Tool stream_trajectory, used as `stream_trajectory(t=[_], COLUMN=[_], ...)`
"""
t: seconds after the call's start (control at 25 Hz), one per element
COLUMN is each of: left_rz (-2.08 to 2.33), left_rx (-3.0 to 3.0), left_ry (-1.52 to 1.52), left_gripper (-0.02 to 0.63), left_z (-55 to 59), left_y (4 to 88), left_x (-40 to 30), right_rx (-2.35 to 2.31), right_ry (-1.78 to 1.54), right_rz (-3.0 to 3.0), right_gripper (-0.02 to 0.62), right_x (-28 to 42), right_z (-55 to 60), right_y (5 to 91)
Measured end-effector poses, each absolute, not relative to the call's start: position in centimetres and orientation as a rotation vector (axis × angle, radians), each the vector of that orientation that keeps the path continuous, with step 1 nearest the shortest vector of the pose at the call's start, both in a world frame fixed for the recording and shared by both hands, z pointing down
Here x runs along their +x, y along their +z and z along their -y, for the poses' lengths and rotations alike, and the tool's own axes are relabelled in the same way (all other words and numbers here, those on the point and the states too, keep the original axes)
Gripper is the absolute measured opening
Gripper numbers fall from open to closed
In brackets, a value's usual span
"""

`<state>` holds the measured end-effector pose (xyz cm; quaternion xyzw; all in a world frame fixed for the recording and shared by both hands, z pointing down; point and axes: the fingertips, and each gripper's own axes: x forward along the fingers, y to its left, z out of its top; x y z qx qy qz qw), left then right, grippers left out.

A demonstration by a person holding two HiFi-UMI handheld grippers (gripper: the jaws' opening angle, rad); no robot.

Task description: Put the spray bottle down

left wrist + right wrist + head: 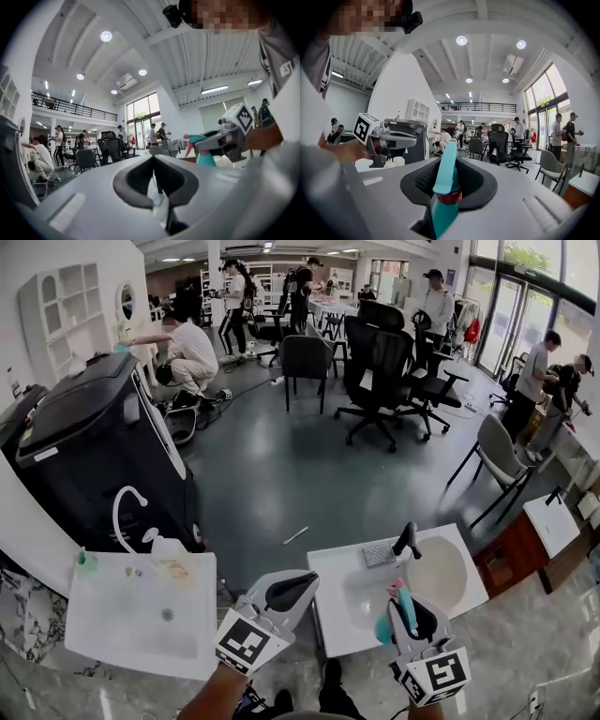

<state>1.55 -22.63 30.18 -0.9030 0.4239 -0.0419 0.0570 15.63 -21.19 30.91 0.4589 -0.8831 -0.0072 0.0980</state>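
Grey floor (281,474) of an open hall, with people and black office chairs (380,371) at the far side. Black machine (94,446) standing at the left, against the white wall. 2 white tables in the foreground: the left table (103,634), carrying a white curved tap (124,507), and the right table (342,615), with a round sunken basin and a black tap (406,540). Left claw (153,161), held level in the gap between the 2 tables; its jaws stand only slightly apart and nothing lies between them. Right claw (449,150), held beside the left one and clamped on the teal spray bottle (446,187). The bottle runs lengthwise between the jaws, its red collar sits between the dark pads, and its nozzle end points away from the person. In the head view the bottle shows off the surface, against the near left part of the right table
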Motion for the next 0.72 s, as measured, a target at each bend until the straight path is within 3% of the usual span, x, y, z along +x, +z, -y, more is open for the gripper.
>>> stream_trajectory(t=[0.72], left_rz=[-1.545], left_rx=[-2.712], left_ry=[-0.131], left_gripper=[0.003], left_z=[31.1], left_y=[35.0], left_x=[-0.6], right_rx=[1.130], right_ry=[0.059], right_rz=[2.696], right_gripper=[0.087], right_x=[12.9], right_z=[34.1], right_y=[38.1])
